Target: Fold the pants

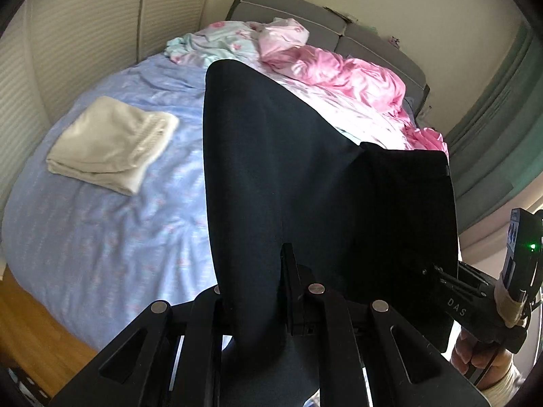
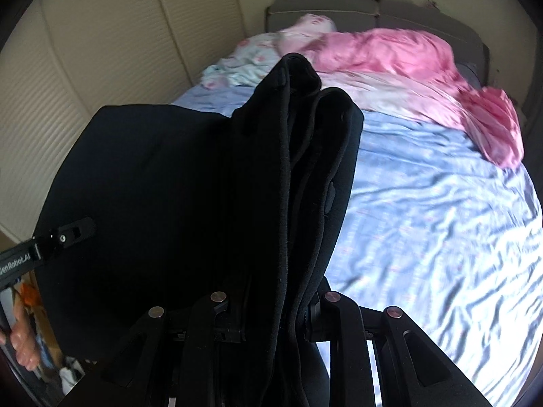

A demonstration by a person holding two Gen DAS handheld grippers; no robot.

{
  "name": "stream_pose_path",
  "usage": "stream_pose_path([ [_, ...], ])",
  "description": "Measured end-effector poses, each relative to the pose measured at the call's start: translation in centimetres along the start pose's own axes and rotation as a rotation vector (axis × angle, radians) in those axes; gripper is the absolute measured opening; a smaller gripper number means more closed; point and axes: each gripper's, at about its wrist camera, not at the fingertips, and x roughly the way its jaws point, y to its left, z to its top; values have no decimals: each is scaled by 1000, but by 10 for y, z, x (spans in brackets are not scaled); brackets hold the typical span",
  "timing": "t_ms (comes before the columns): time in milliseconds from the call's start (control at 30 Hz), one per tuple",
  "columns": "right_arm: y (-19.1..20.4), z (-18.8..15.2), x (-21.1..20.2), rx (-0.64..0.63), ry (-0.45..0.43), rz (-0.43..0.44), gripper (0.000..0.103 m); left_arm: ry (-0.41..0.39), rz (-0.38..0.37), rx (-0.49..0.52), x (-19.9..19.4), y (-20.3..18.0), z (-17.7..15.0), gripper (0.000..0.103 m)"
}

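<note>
A: Where are the pants?

B: The black pants hang in the air over the bed, stretched between both tools. The left tool is pinched nearly closed on one edge of the cloth, and the fabric drops straight through its jaws.

A: And the other one?

B: The right tool is clamped on a thicker bunch of folds, waistband side, with a belt loop and a button showing. Its jaws stand a little wider because of the layers.

A: What else is on the bed?

B: A folded cream garment lies on the blue sheet to the left. A crumpled pink blanket sits at the far right, near the grey headboard, with a pale floral cloth at the far end
</note>
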Motion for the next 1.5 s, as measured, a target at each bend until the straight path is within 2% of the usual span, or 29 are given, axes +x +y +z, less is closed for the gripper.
stream_pose_path([
  [167,74,8,29,11,19,-24,23,27,-24,68,-2,73,19,14],
  [400,191,30,69,117,75,-92,22,119,-73,131,-2,196,67,14],
  [600,268,63,116,144,91,-80,22,136,-47,140,2,276,103,14],
  [767,301,104,159,130,91,-49,22,115,-17,142,13,327,143,14],
  [900,320,143,201,119,78,-33,22,105,-24,139,34,357,180,14],
  [1067,333,182,247,145,85,-15,22,121,-47,145,76,395,227,14],
  [1167,336,192,262,152,94,-11,22,147,-63,132,108,414,247,14],
  [1333,334,214,313,142,112,-16,22,177,-51,145,156,429,266,14],
  [1500,331,218,356,131,158,-26,22,247,-16,156,203,444,264,16],
])
